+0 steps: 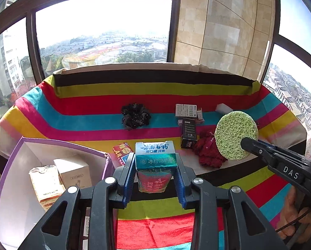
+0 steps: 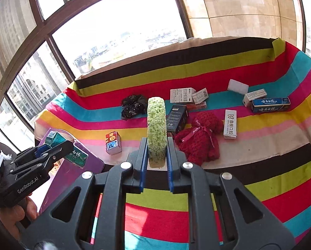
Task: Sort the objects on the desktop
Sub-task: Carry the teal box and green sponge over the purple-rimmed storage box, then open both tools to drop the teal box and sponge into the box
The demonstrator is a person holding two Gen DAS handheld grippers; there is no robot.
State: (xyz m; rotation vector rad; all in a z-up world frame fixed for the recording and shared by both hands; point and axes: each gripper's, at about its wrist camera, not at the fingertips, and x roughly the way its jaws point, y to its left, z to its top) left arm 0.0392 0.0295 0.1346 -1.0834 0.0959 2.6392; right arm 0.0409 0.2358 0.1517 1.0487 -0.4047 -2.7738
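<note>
My left gripper (image 1: 154,166) is shut on a teal toothpaste box (image 1: 154,160), held above the striped cloth beside the purple box (image 1: 57,143). In the right wrist view that gripper (image 2: 51,150) holds the toothpaste box (image 2: 76,156) over the purple box (image 2: 88,166). My right gripper (image 2: 156,154) is shut on a round green sponge (image 2: 156,125), seen edge-on. In the left wrist view the sponge (image 1: 235,134) is a flat disc at the right gripper's tip (image 1: 246,143).
The purple box holds a white carton (image 1: 75,171) and an orange packet (image 1: 45,184). On the cloth lie a black scrunchie (image 2: 133,106), a red knitted bear (image 2: 200,137), a dark box (image 2: 177,118), a small red box (image 2: 113,142), several white boxes (image 2: 230,124) and a blue toothpaste box (image 2: 270,104).
</note>
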